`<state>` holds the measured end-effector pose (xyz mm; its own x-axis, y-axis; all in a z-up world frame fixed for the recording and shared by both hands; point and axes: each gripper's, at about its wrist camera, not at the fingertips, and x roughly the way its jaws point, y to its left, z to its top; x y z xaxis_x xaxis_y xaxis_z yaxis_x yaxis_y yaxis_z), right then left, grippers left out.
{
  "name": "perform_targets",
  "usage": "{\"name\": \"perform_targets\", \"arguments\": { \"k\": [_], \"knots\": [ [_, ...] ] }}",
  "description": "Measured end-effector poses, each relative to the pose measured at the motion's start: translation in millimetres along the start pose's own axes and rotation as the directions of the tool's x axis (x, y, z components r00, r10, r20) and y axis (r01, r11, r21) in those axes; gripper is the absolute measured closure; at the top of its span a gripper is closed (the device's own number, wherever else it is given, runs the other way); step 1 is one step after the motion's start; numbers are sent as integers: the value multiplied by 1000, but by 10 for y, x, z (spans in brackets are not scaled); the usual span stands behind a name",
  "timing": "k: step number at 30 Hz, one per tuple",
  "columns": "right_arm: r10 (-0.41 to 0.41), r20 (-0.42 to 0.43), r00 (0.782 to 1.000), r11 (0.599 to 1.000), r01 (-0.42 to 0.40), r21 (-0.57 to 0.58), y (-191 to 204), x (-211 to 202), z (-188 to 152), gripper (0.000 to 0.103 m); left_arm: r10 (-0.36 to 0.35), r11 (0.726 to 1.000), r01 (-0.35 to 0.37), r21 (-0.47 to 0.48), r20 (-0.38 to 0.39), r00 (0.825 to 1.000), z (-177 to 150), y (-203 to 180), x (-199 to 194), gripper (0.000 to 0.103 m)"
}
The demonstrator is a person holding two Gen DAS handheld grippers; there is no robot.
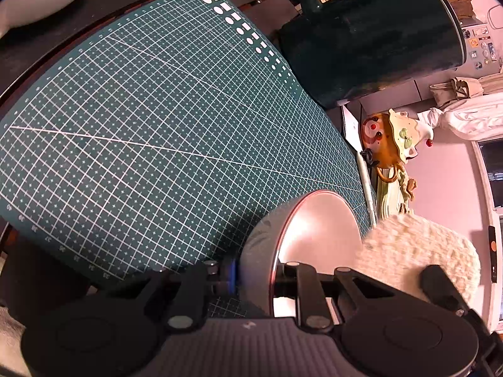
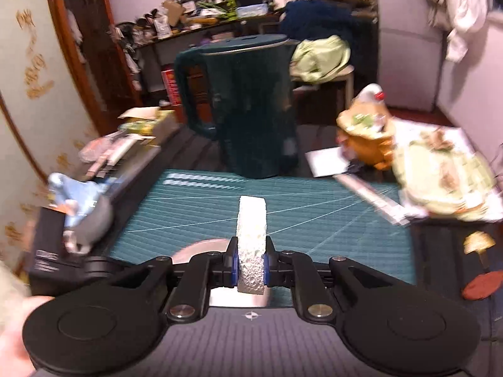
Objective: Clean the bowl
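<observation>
Left hand-held gripper (image 1: 254, 278) pinches bowl (image 1: 317, 229) at rim: stiff, smooth, prob slippery. Right hand-held gripper (image 2: 250, 270) squeezes sponge (image 2: 251, 235), soft, light.

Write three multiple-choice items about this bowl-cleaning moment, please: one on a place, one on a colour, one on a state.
1. Where does the dark green kettle stand?
A. at the far edge of the cutting mat
B. inside the bowl
C. on the floor

2. What colour is the cutting mat?
A. red
B. teal green with white grid lines
C. plain yellow

3. What does the right gripper do?
A. hangs open and empty
B. is shut on the white sponge
C. is shut on a spoon

Answers:
1 A, it rises just beyond the mat's far edge.
2 B, the white grid shows on teal green.
3 B, the white sponge sits pinched between both pads, while the left gripper clamps the rim of the metal bowl.
</observation>
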<state>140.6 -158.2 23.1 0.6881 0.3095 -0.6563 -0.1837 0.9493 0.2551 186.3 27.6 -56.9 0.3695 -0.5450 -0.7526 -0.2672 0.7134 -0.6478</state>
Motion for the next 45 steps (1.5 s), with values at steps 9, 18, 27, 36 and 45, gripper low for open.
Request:
{"name": "perform_targets", "arguments": {
  "k": [9, 18, 27, 36, 45],
  "knots": [
    [61, 15, 998, 998, -61, -15, 73, 408, -163, 91, -2, 1000, 2, -5, -3, 1000, 41, -3, 1, 84],
    [-138, -37, 990, 989, 136, -58, -14, 211, -48, 91, 2, 1000, -2, 2, 0, 1000, 24, -39, -30, 84],
    [91, 62, 994, 996, -92, 7, 67, 112, -61, 91, 4, 1000, -4, 6, -2, 1000, 27, -49, -16, 84],
    [-15, -16, 1000, 1000, 15, -16, 58, 427, -119, 91, 6, 1000, -5, 7, -2, 1000, 52, -79, 45, 84],
    [-94, -26, 995, 995, 93, -39, -59, 47, 6, 91, 4, 1000, -4, 2, -1, 1000, 47, -58, 37, 84]
  ]
}}
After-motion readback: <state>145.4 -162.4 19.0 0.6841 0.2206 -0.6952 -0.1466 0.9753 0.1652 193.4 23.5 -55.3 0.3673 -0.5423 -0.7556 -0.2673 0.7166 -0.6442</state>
